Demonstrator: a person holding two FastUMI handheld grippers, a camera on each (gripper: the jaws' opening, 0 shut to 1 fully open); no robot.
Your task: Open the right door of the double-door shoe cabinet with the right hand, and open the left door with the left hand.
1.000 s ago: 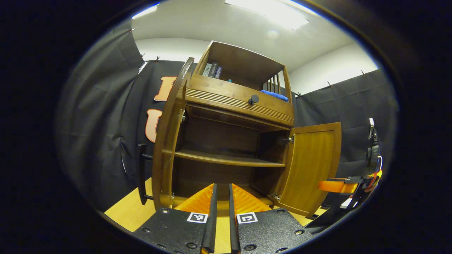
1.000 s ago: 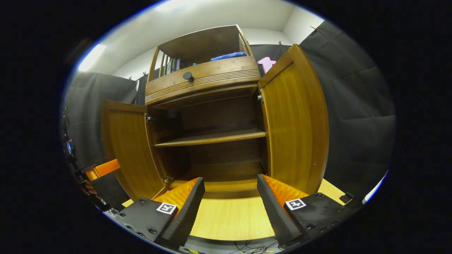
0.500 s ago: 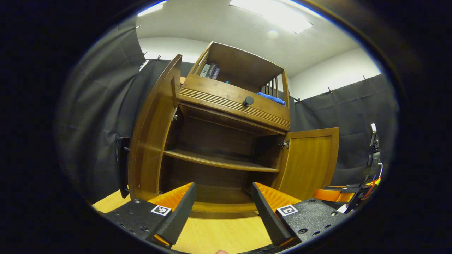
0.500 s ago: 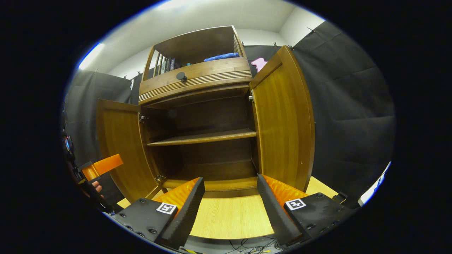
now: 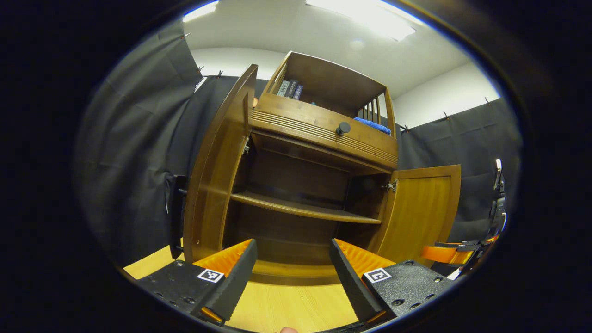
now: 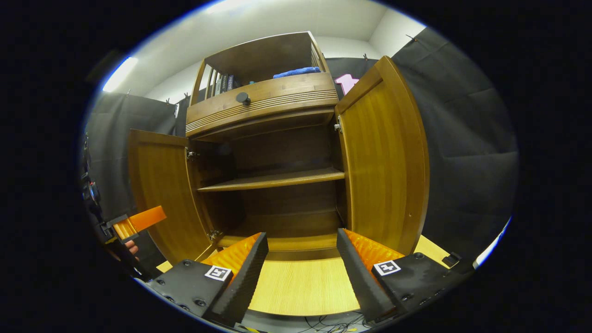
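Before the shoe cabinet [image 5: 319, 152], both doors stand swung wide, its dark interior and single middle shelf [image 5: 305, 210] exposed. Seen from the left gripper view, the left door [image 5: 217, 171] hangs edge-on at the cabinet's left side, a dark bar handle [image 5: 176, 215] on its outer face, while the right door [image 5: 423, 210] angles out from its hinges at the cabinet's right. From the right gripper view, the right door [image 6: 386, 157] looms close beside the cabinet, and the left door [image 6: 162, 189] opens away on the far side.

Below the cabinet's base, the left gripper [image 5: 292, 277] hovers over the pale wooden floor [image 5: 296, 307] with its fingers spread well apart, gripping nothing. The right gripper [image 6: 301, 273] is likewise parted wide and empty-handed, clear of both doors; it also shows at the far right edge of the left gripper view, beside the right door.

Above the doors, a drawer front carries a round dark knob [image 5: 343, 128]. On the cabinet's open top shelf sit a row of books [image 5: 290, 89] and a folded blue cloth [image 5: 372, 125].
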